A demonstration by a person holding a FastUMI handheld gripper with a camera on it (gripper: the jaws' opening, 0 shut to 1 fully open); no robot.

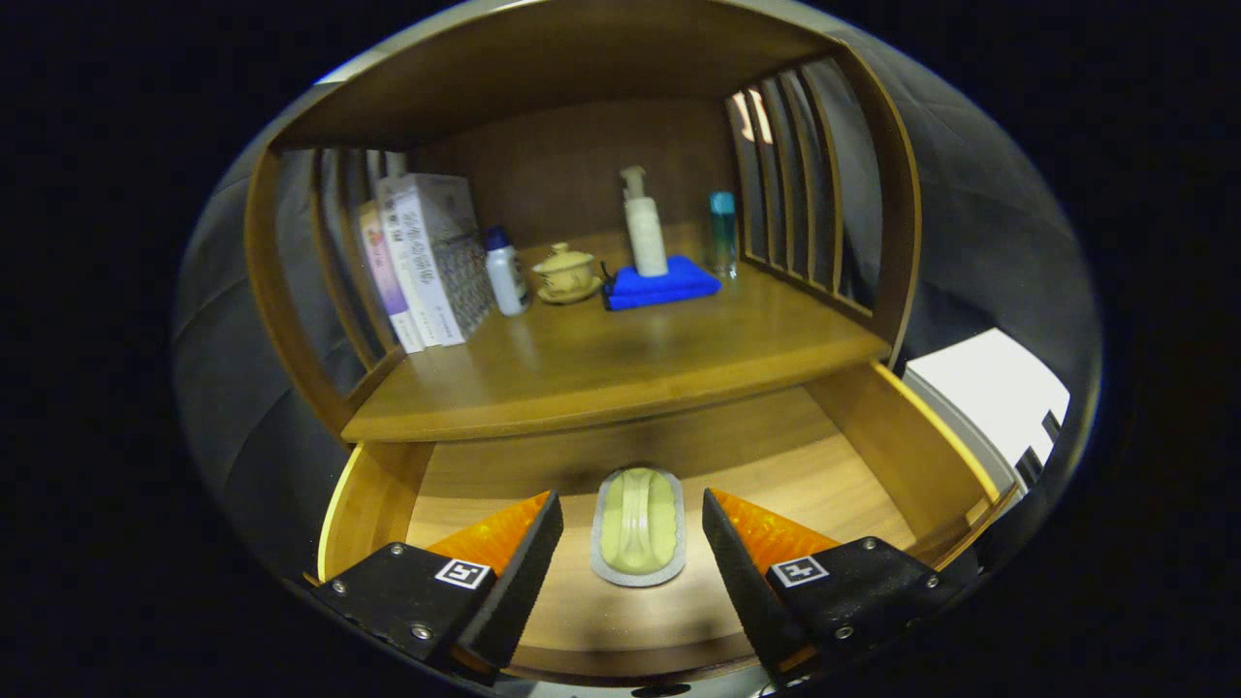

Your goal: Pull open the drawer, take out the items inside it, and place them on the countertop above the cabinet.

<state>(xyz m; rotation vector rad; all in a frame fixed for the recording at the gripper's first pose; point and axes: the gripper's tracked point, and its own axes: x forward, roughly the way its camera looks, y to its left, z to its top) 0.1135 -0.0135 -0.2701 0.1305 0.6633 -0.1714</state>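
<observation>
- Step: drawer [873, 427] is already pulled out; this looks like the reach-in for the item, grasp not yet made.
- Tongs [632, 543] spread wide, nothing pinched. Left finger [519, 567] and right finger [737, 567] sit either side of the item, neither touching it.
- Item: pale green soap-like bar on a grey tray [639, 531], lying flat on the drawer floor, between the fingers and roughly centred in the gap, long axis running near to far.
- Next move, my read: ease down and forward, close across the short width of the tray, lift clear of the drawer front, then up onto the bench [620, 378] just above.
- Risk: tray is low and flat, so the fingers may skate over the rim or catch only the bar.
- Bench, left to right: standing books [431, 257], white bottle with blue cap [506, 273], lidded tea cup on saucer [565, 272], pump bottle [644, 225] standing on a blue cloth [662, 283], small teal-capped bottle [722, 231] far right.
- All of that sits toward the far side; near strip of bench is bare wood, room to set the item down.
- Room: slatted wooden cabinet sides, dark cloth wall beyond, white surface [989, 393] at right.
</observation>
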